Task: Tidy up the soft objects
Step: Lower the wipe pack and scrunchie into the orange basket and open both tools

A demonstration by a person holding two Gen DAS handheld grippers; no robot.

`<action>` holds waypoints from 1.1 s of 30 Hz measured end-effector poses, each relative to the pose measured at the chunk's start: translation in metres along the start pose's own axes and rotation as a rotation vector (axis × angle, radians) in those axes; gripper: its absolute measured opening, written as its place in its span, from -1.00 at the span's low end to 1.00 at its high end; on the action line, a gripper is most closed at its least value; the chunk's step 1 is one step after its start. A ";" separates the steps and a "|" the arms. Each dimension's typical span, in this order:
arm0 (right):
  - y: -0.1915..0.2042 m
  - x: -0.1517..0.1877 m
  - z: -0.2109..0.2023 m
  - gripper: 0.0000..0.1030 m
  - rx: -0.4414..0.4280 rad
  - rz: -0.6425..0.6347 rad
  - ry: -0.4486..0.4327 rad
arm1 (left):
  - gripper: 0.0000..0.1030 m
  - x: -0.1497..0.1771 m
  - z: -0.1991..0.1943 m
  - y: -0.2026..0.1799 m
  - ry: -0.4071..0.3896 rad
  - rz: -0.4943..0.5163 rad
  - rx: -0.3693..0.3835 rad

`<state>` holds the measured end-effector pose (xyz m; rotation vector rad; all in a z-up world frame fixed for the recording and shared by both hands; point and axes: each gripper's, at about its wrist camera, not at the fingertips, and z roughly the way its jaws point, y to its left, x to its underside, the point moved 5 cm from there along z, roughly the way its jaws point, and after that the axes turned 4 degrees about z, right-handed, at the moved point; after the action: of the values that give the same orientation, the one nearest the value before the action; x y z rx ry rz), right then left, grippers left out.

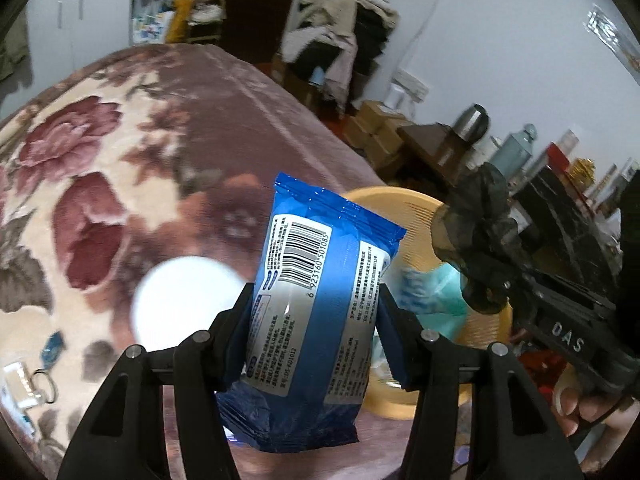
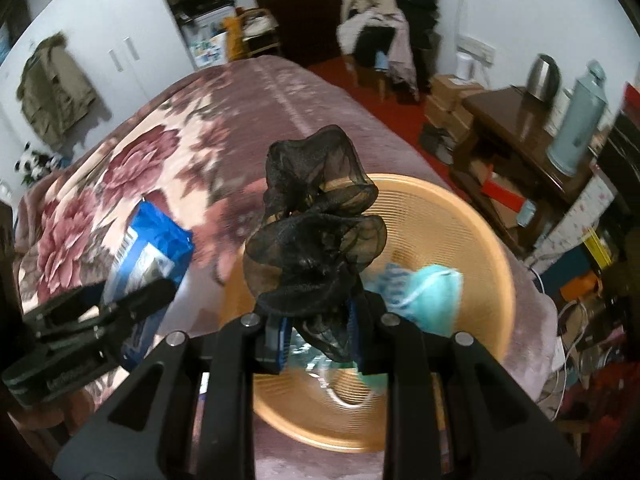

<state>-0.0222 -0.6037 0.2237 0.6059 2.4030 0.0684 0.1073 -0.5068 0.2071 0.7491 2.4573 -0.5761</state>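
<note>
My left gripper (image 1: 316, 320) is shut on a blue wet-wipe packet (image 1: 316, 292) and holds it upright above the bed; it shows at the left of the right wrist view (image 2: 154, 256). My right gripper (image 2: 318, 328) is shut on a black mesh scrunchie (image 2: 316, 224) and holds it over an orange plastic basket (image 2: 460, 232). The scrunchie shows at the right in the left wrist view (image 1: 476, 236), over the basket (image 1: 404, 204). A teal face mask (image 2: 434, 296) lies in the basket.
The basket sits on a floral blanket (image 1: 100, 184) covering the bed. A white round object (image 1: 180, 300) and a key ring with tags (image 1: 32, 384) lie on the blanket. A cluttered dark table (image 2: 516, 120) with a kettle and flask stands to the right.
</note>
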 end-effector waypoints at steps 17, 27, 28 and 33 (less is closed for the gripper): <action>-0.066 0.006 0.009 0.90 0.018 0.214 0.074 | 0.91 0.015 0.028 -0.047 0.076 0.123 0.025; -0.067 0.027 0.014 0.96 0.087 0.139 0.124 | 0.97 0.018 0.024 -0.029 0.079 0.119 -0.040; -0.067 0.028 0.014 0.96 0.088 0.138 0.127 | 0.97 0.019 0.024 -0.029 0.079 0.119 -0.040; -0.064 0.033 0.013 0.96 0.090 0.136 0.134 | 0.97 0.020 0.023 -0.028 0.078 0.112 -0.040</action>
<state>-0.0626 -0.6480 0.1812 0.8301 2.5017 0.0602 0.0831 -0.5321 0.1847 0.9015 2.4716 -0.4620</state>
